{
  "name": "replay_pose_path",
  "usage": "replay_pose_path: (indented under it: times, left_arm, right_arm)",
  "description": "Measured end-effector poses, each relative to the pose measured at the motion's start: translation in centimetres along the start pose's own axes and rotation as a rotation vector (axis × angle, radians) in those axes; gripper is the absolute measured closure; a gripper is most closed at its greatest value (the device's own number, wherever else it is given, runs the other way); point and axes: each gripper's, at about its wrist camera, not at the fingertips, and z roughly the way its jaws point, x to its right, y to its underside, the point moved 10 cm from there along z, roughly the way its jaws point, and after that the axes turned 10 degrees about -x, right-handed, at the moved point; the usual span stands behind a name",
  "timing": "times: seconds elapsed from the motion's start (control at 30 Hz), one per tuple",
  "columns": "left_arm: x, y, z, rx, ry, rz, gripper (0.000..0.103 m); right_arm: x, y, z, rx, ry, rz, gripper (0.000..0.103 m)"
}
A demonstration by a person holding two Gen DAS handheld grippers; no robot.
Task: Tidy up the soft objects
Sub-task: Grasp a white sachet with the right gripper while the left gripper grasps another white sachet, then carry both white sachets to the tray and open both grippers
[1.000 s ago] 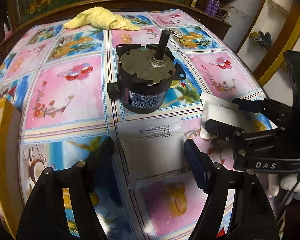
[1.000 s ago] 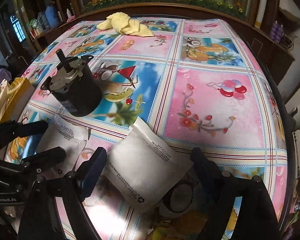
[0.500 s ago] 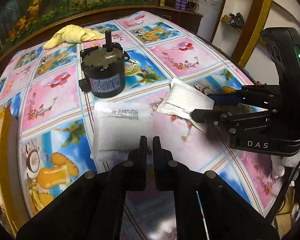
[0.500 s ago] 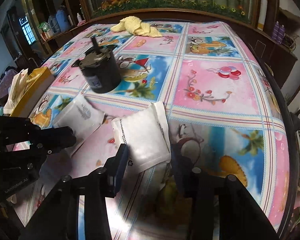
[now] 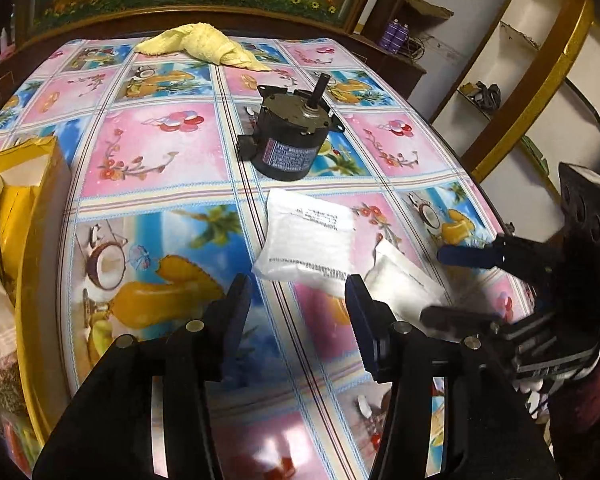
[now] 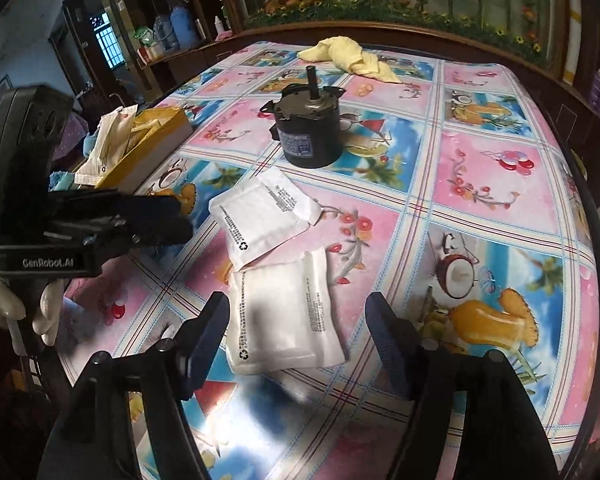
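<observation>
Two white soft pouches lie side by side on the patterned tablecloth. The left pouch [image 5: 308, 244] [image 6: 260, 216] rests just beyond my left gripper [image 5: 300, 312], whose jaws are opening with nothing pressed between them. The right pouch [image 6: 284, 316] [image 5: 404, 284] lies flat between the fingers of my right gripper [image 6: 298, 340], whose jaws are also opening, the pads clear of it. Its far corner slips under the left pouch. Each gripper shows in the other's view: the right gripper [image 5: 456, 288] and the left gripper [image 6: 172, 220], held in a white-gloved hand.
A black motor [image 5: 290, 136] [image 6: 308, 128] with an upright shaft stands behind the pouches. A yellow towel [image 5: 204, 46] [image 6: 352, 56] lies at the far edge. A yellow box [image 5: 20, 200] [image 6: 156, 136] with paper packets sits at the table's left side.
The left jaws shut half a second ago and have parted again; the right jaws narrowed and then widened. Both grippers drew back, and the two pouches now lie closer together.
</observation>
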Motion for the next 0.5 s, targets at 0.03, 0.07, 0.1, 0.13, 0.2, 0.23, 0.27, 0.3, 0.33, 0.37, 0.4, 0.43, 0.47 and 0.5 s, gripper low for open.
replay_pose_path:
  times: [0.03,0.07,0.1,0.13,0.2,0.23,0.27,0.3,0.33,0.37,0.4,0.43,0.47,0.5]
  left_arm:
    - [-0.2,-0.5,0.4,-0.001,-0.002,0.008,0.051]
    - [0.0,-1.1,1.0,-0.008,-0.007,0.018,0.045]
    - [0.2,-1.6,1.8,-0.016,-0.019,0.028,0.044]
    - [0.1,-1.9,2.5,-0.031,-0.033,0.042,0.044]
    - [0.7,-2.4,3.8,-0.051,-0.065,0.077,0.043]
    - [0.8,-2.8,3.9,-0.039,-0.089,0.104,0.04]
    - [1.2,-2.8,4.5,-0.052,-0.109,0.127,0.034]
    - [1.5,-2.9,4.7,-0.047,-0.131,0.152,0.027]
    - [1.8,-2.8,5.1,-0.048,-0.155,0.177,0.024]
    - [2.2,-2.6,5.5,-0.043,-0.202,0.214,0.022]
    - [2.7,-2.5,5.5,-0.015,-0.227,0.252,0.021]
    - [3.1,-2.3,5.7,-0.013,-0.203,0.27,0.021]
    - [3.3,-2.2,5.7,-0.013,-0.19,0.274,0.021]
    - [3.4,-2.2,5.6,-0.009,-0.183,0.28,0.034]
  right_arm:
    - [-0.5,-0.1,0.6,-0.01,-0.002,-0.01,0.033]
    - [-0.9,0.0,1.1,-0.019,-0.001,-0.019,0.033]
    - [-1.2,0.2,1.4,-0.029,0.008,-0.027,0.033]
    - [-1.5,0.2,2.0,-0.041,0.025,-0.035,0.032]
    - [-1.6,0.1,2.7,-0.037,0.095,-0.069,0.03]
    - [-1.6,0.1,2.7,-0.033,0.11,-0.075,0.03]
    - [-1.6,0.1,2.8,-0.03,0.112,-0.074,0.03]
    - [-1.6,0.2,2.8,-0.029,0.109,-0.072,0.03]
    - [-1.6,0.2,2.7,-0.028,0.107,-0.071,0.031]
    - [-1.5,0.3,2.7,-0.029,0.106,-0.069,0.033]
    - [-1.5,0.5,2.5,-0.027,0.109,-0.069,0.041]
    - [-1.4,0.6,2.4,-0.021,0.122,-0.071,0.047]
    - [-1.5,0.9,2.2,-0.019,0.117,-0.071,0.051]
    - [-1.5,1.1,1.9,-0.016,0.105,-0.064,0.057]
